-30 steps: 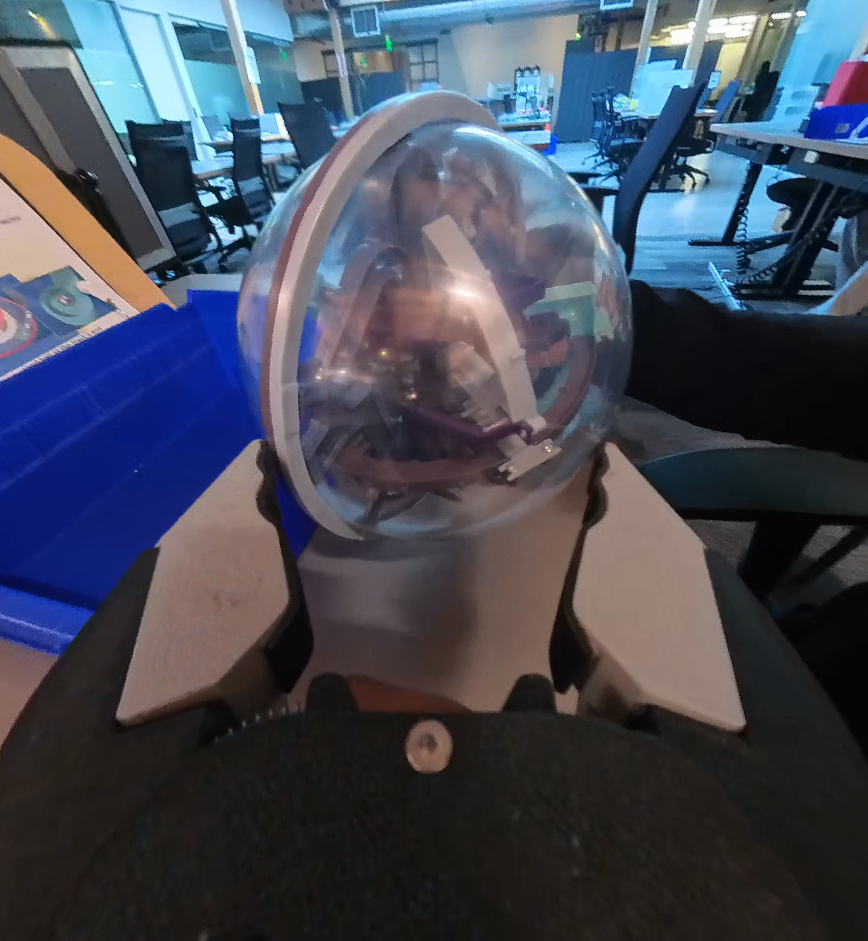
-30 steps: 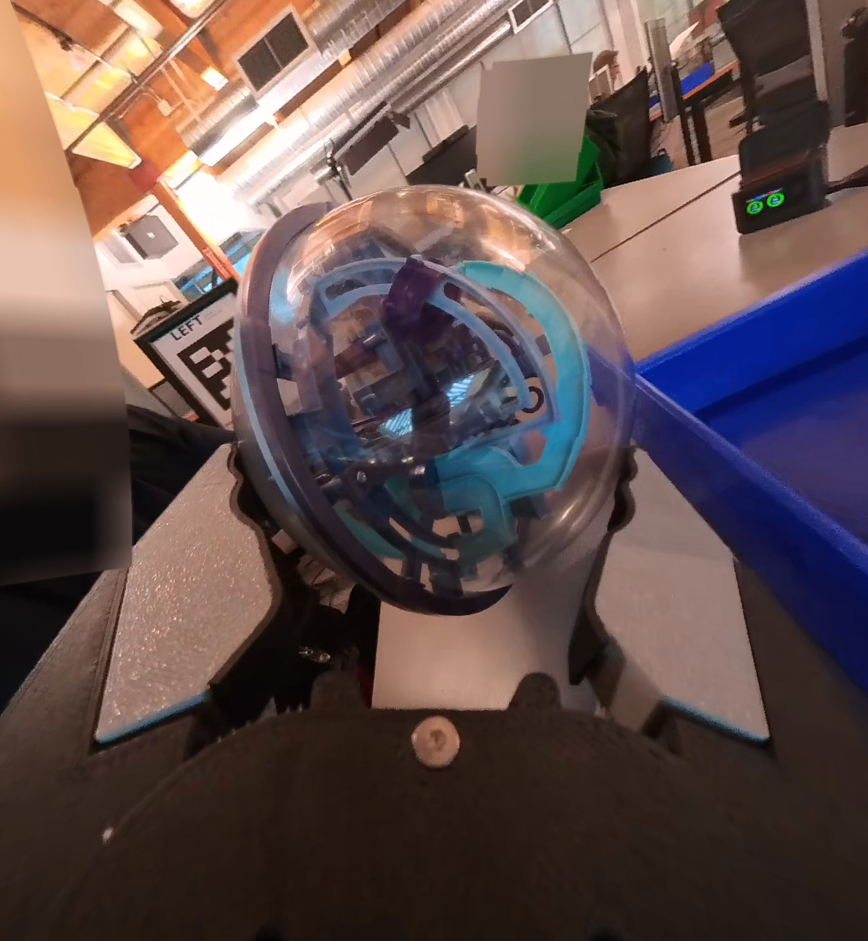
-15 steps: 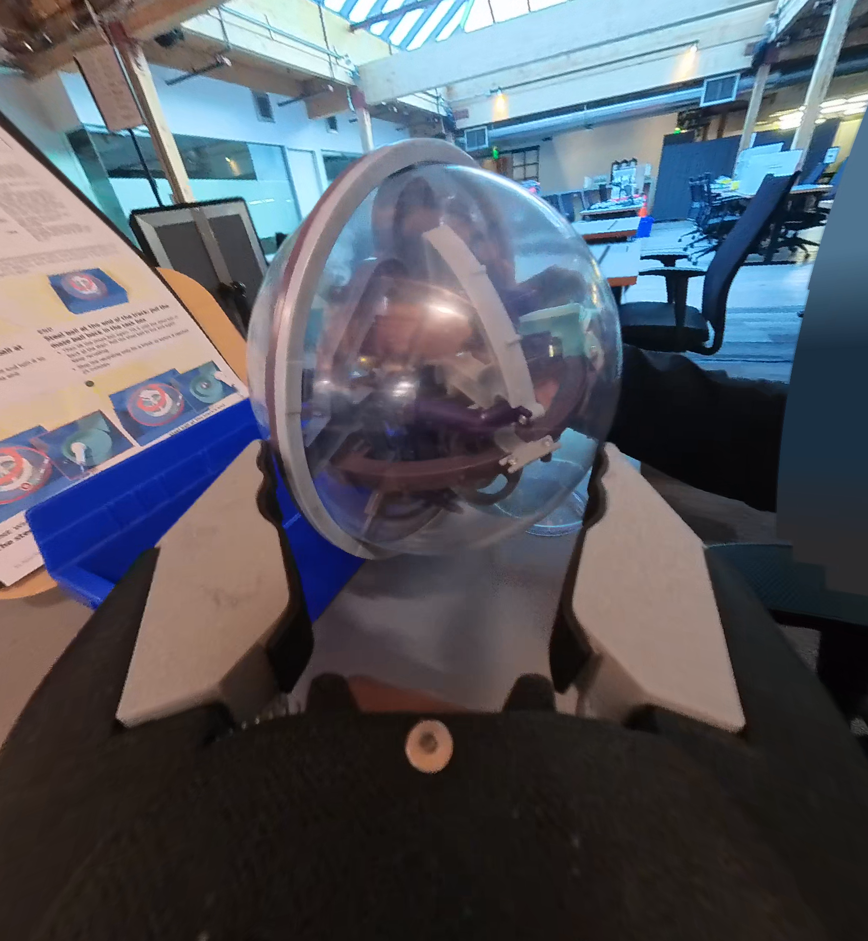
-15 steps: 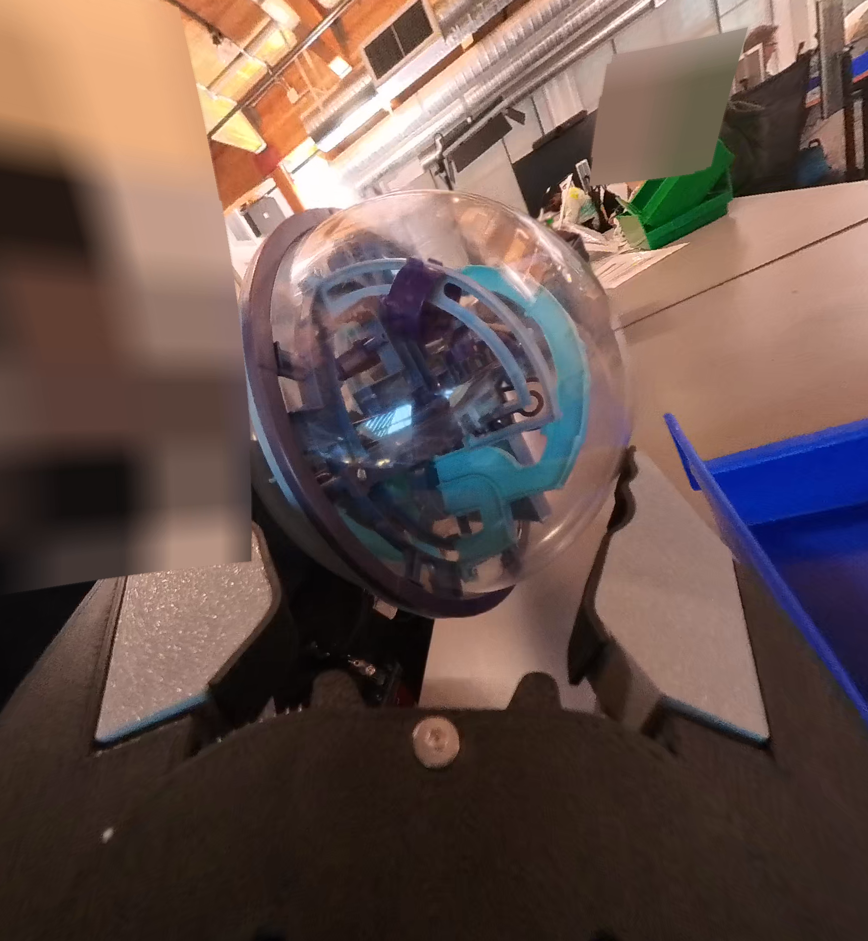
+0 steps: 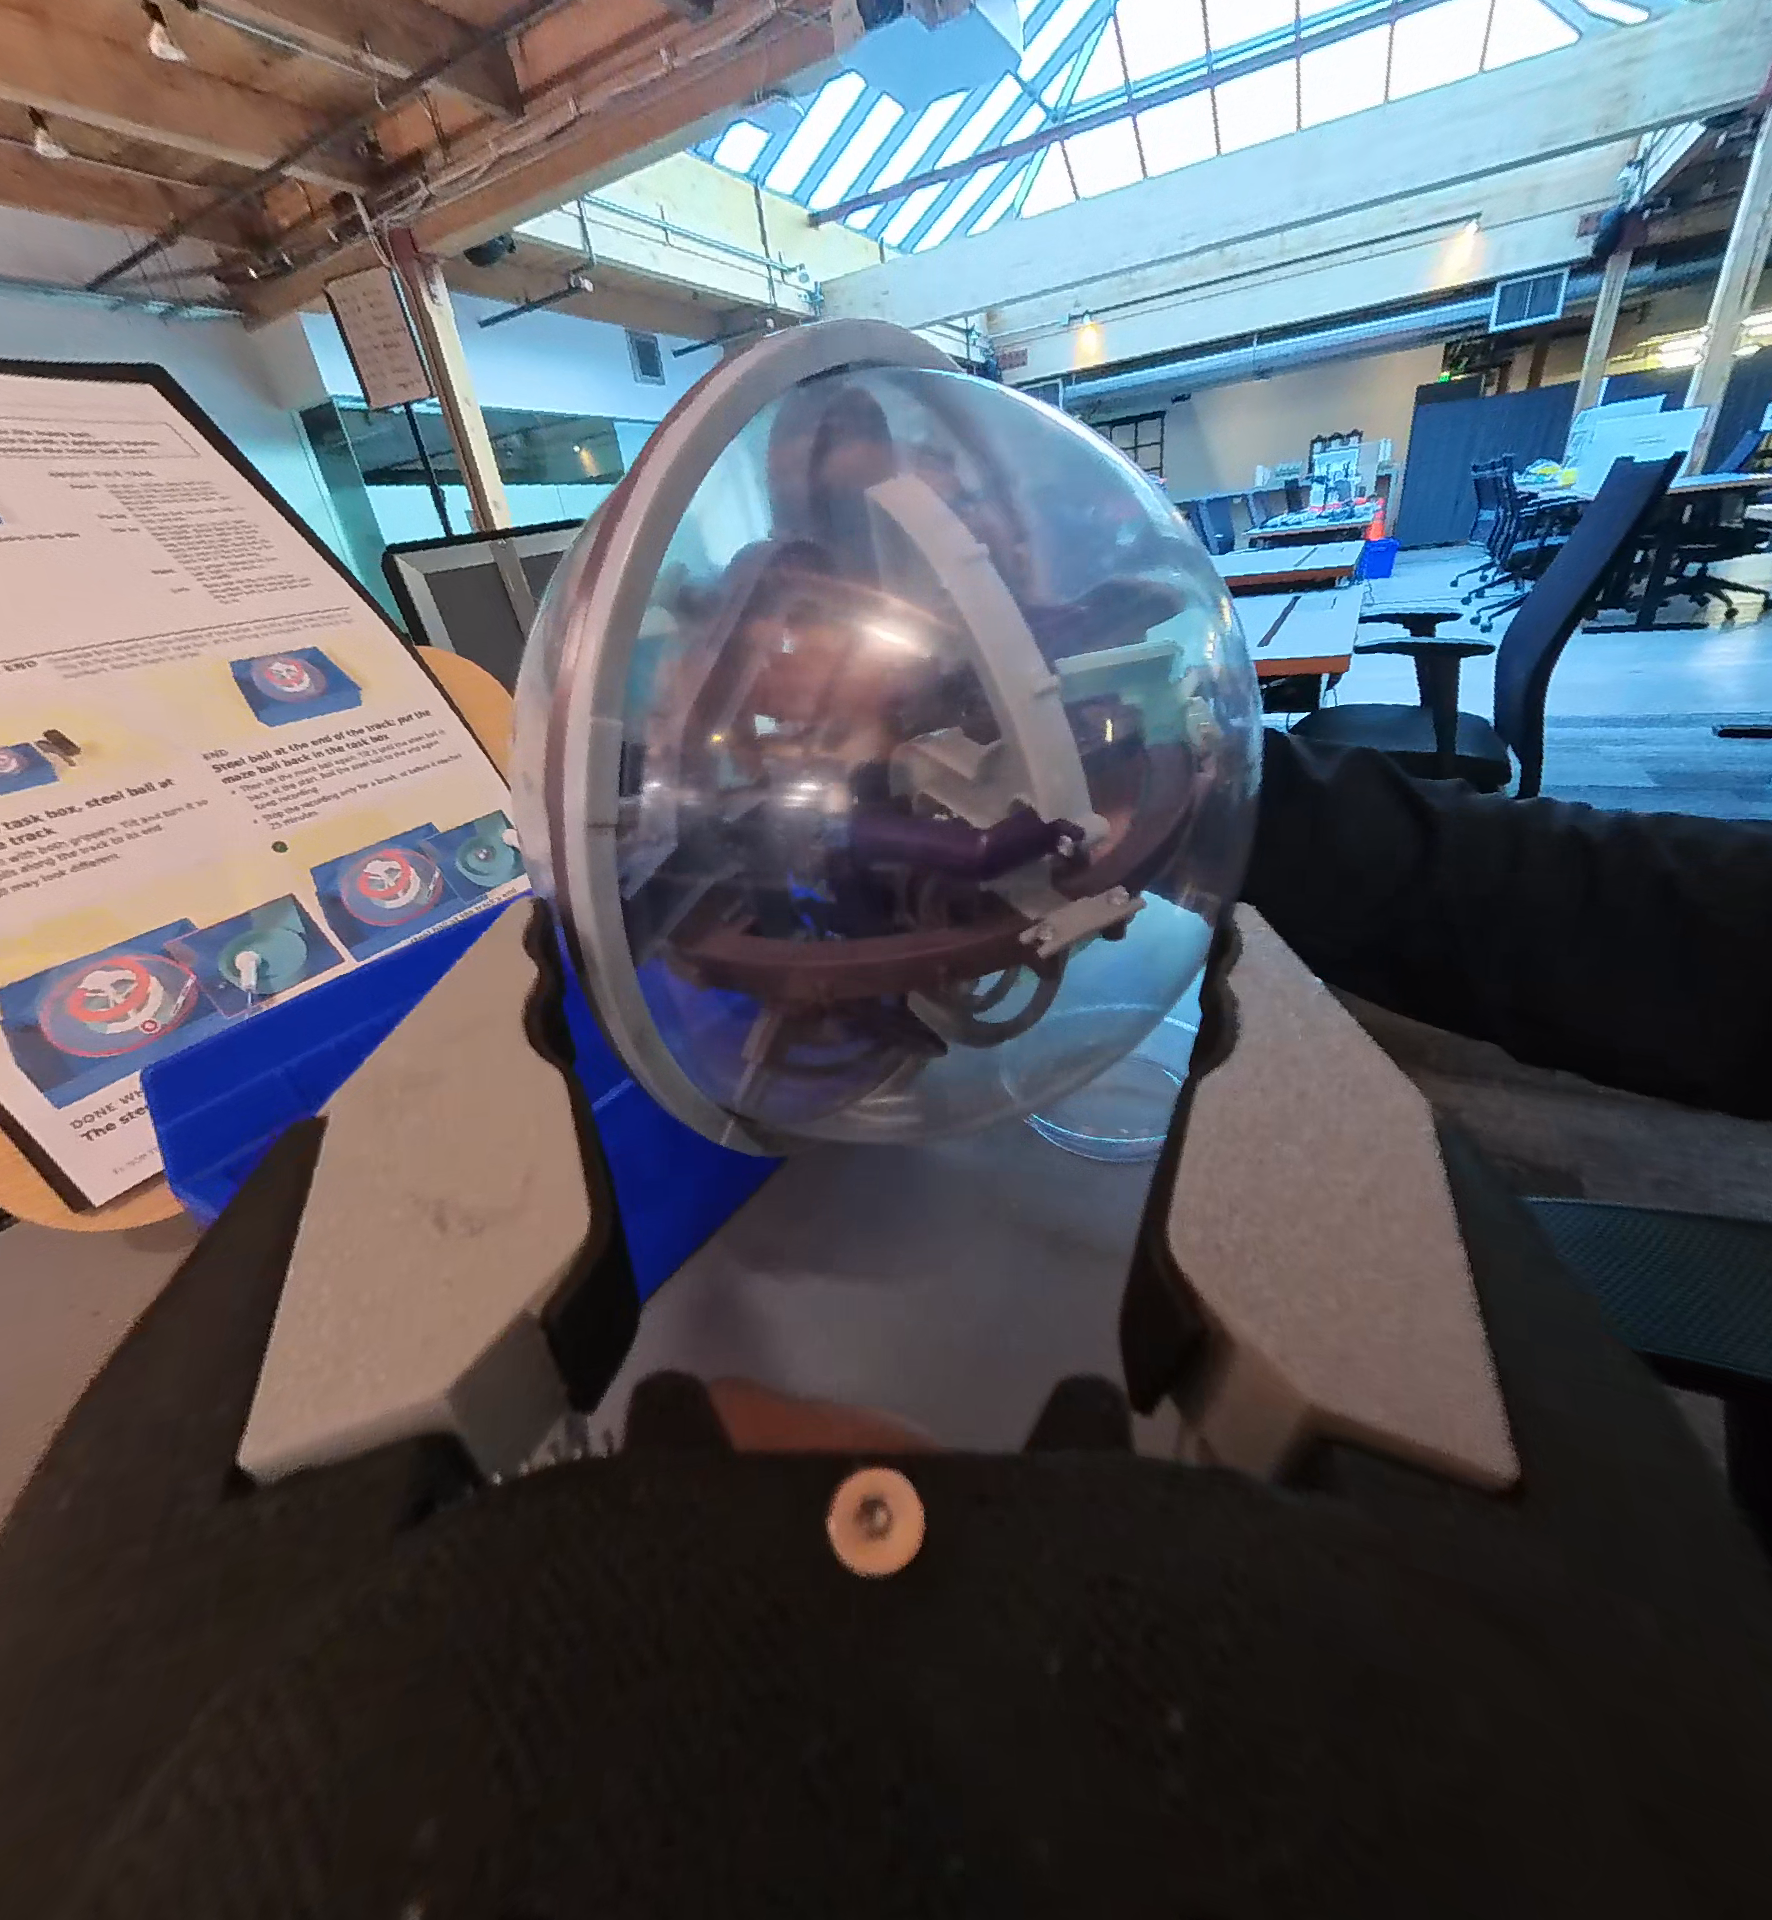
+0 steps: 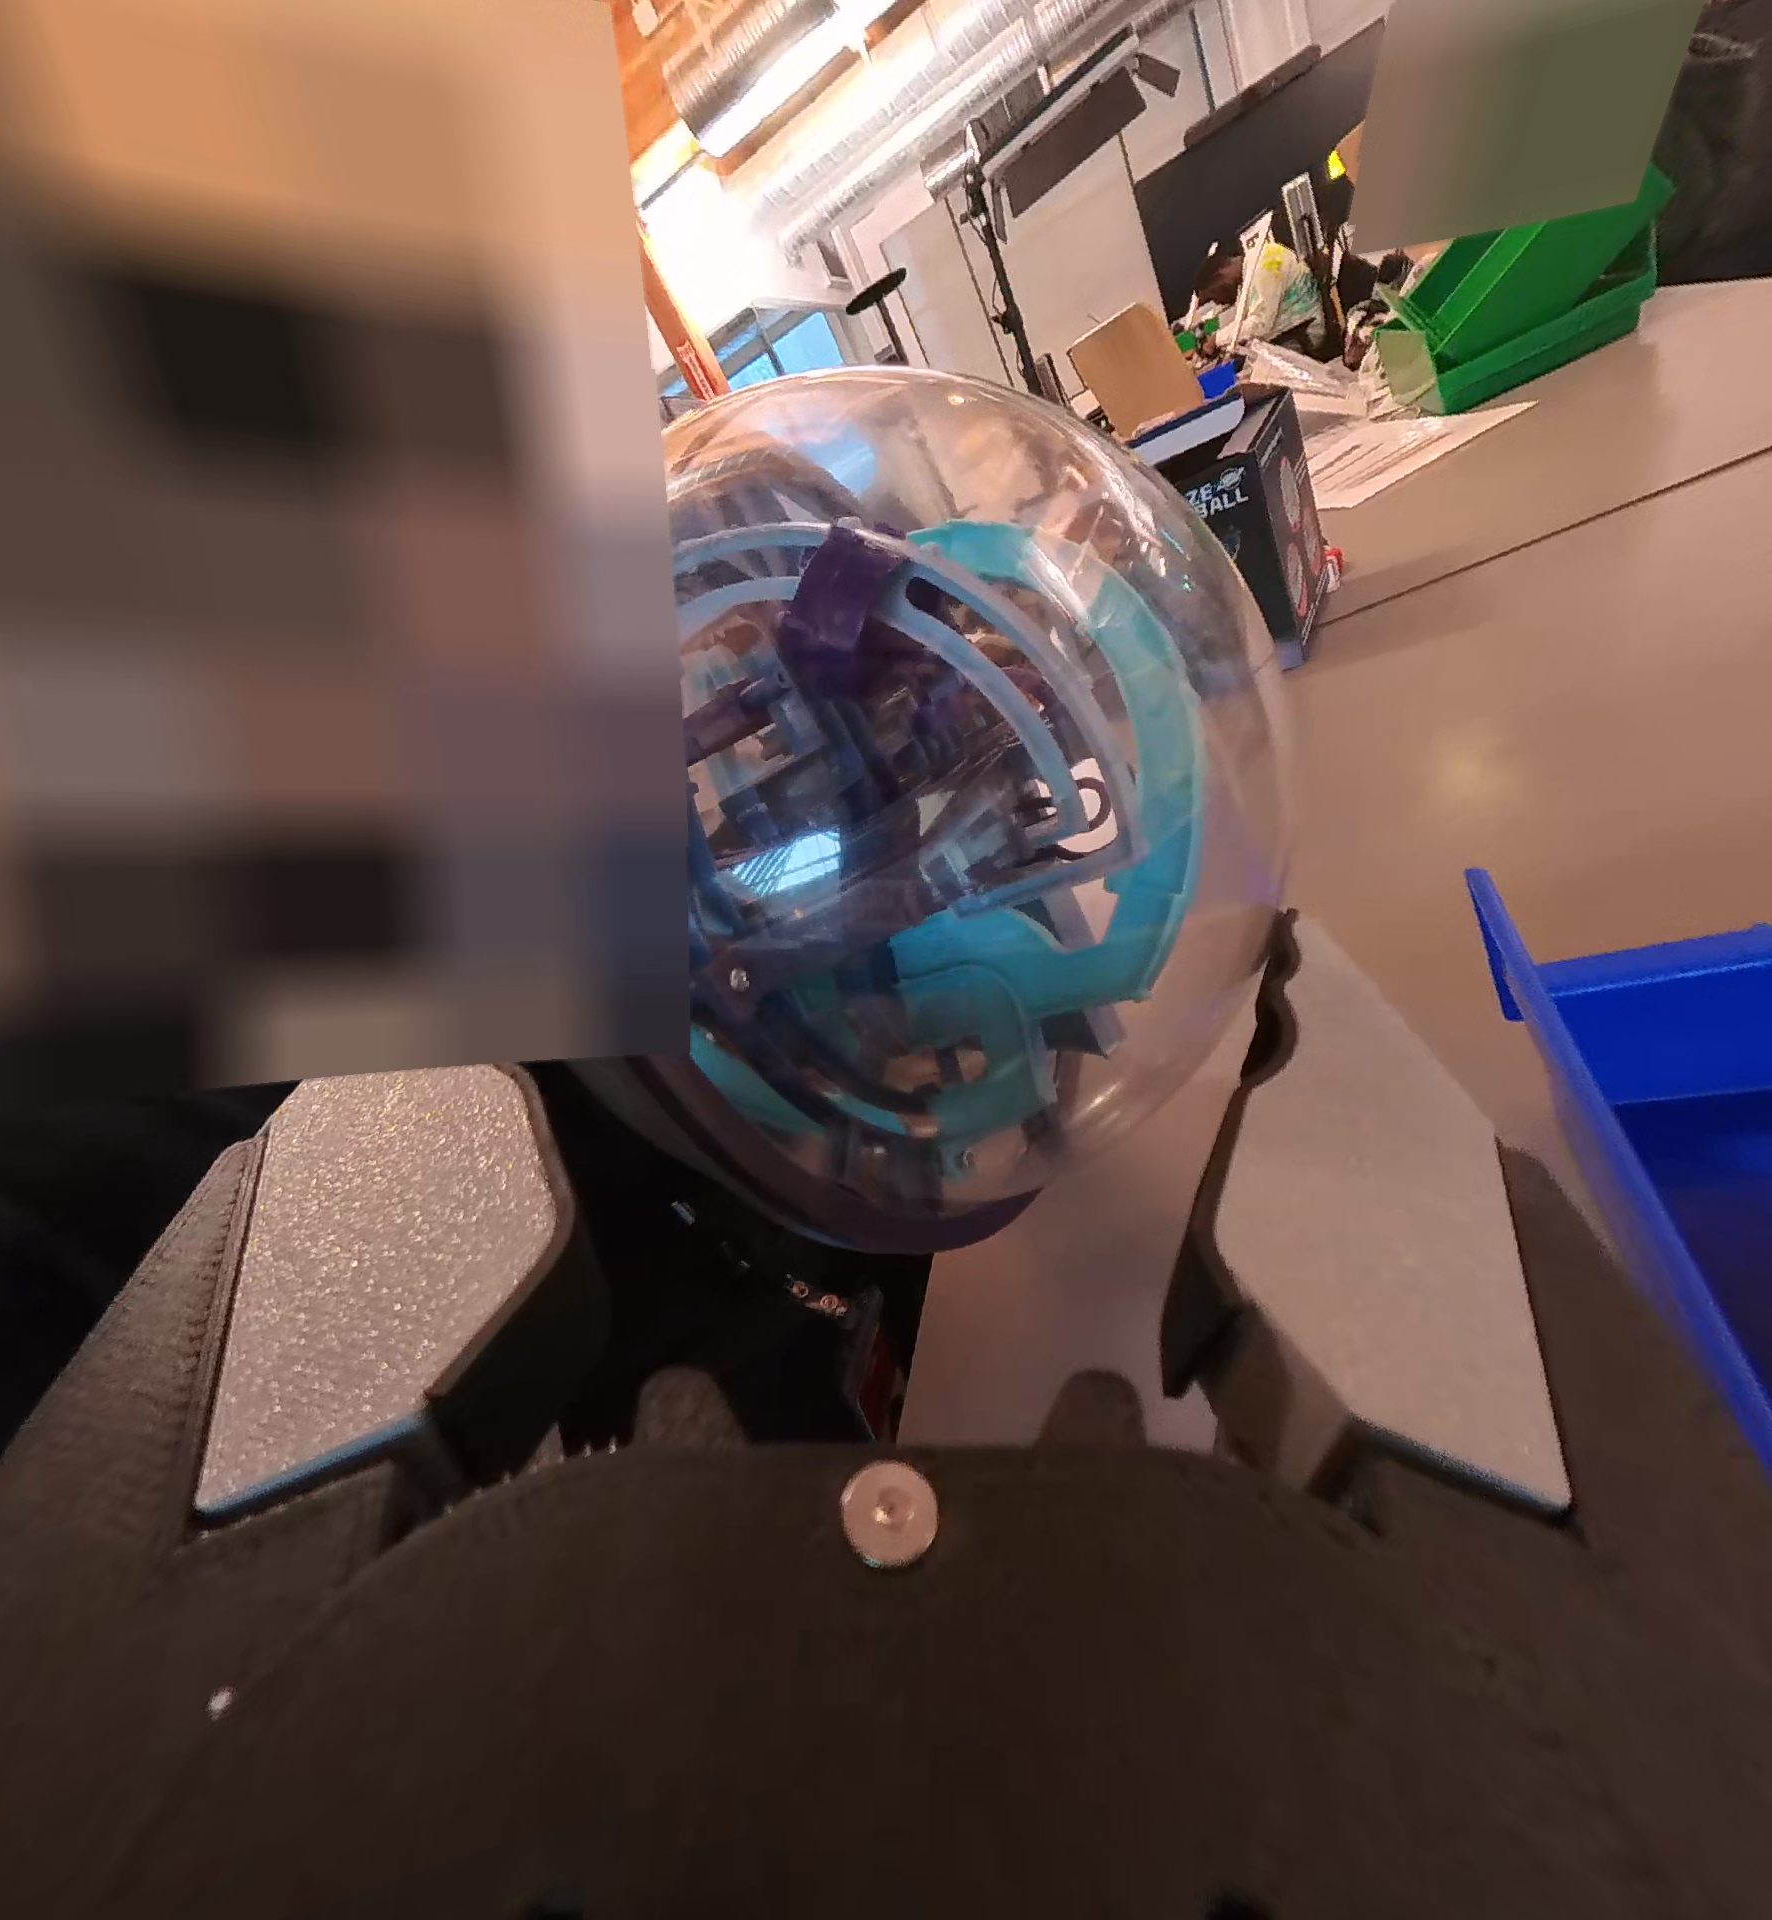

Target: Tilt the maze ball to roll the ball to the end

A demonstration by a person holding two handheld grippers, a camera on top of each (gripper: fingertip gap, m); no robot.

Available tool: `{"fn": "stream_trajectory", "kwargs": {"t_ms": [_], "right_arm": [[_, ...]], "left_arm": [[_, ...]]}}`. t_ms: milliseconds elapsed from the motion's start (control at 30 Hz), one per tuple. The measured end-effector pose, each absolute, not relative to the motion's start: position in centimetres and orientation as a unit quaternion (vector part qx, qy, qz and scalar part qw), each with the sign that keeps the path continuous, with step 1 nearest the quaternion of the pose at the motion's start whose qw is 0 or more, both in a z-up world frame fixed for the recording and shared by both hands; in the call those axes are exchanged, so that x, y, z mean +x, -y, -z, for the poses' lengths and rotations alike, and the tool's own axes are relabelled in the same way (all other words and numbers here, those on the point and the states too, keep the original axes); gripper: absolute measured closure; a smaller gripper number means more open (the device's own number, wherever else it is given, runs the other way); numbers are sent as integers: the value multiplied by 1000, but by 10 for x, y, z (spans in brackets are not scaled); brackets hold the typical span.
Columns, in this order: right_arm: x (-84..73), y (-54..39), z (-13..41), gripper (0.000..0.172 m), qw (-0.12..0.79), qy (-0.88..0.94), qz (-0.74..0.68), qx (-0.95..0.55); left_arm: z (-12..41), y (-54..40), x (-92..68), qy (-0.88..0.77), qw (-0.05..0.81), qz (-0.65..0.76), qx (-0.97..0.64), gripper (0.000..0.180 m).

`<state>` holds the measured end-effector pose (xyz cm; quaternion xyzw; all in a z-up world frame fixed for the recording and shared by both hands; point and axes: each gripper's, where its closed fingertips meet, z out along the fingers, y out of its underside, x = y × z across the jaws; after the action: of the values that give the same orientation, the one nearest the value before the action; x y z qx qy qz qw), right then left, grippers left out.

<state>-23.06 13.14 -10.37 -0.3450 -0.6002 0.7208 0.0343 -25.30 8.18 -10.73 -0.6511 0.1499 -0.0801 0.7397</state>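
- Two grippers, one object: you hold the maze ball (image 5: 887, 748) clamped from both sides, raised off the table.
- Left gripper (image 5: 882, 997): both black fingertips (image 5: 549, 987) press the clear shell low on its flanks, the sphere filling the centre of the left wrist view. Clenched on the ball, not released.
- Right gripper (image 6: 965, 997): the right-hand fingertip (image 6: 1277, 997) touches the shell at centre right of the right wrist view; the other fingertip is hidden behind a blurred patch at centre left. The ball sits between the fingers and appears gripped.
- Maze ball, position: directly ahead of each pair of fingers, its equatorial band (image 5: 601, 727) running steeply from upper centre to lower centre of the left wrist view, so the sphere is held tilted.
- Steel ball inside: you cannot pick it out among the grey, purple and teal tracks (image 6: 1069, 997); progress along the track cannot be judged.
- Key relation: the sphere sits between two opposed grasps, neither nearer, so any tilt likely needs both wrists turning together.
- Blue bin (image 6: 1692, 1039): at lower right of the right wrist view, near the ball but apart.
- Instruction board (image 5: 134, 779): at left of the left wrist view, behind the bin.
- Dark sleeve (image 5: 1536, 914): at centre right, beyond the ball.
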Motion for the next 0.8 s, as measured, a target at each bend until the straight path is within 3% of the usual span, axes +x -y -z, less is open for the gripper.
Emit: {"fn": "stream_trajectory", "kwargs": {"t_ms": [800], "right_arm": [[-243, -130, 132, 34, 1, 550, -742, -383]], "left_arm": [[137, -80, -265, -107, 715, 117, -681, 61]]}}
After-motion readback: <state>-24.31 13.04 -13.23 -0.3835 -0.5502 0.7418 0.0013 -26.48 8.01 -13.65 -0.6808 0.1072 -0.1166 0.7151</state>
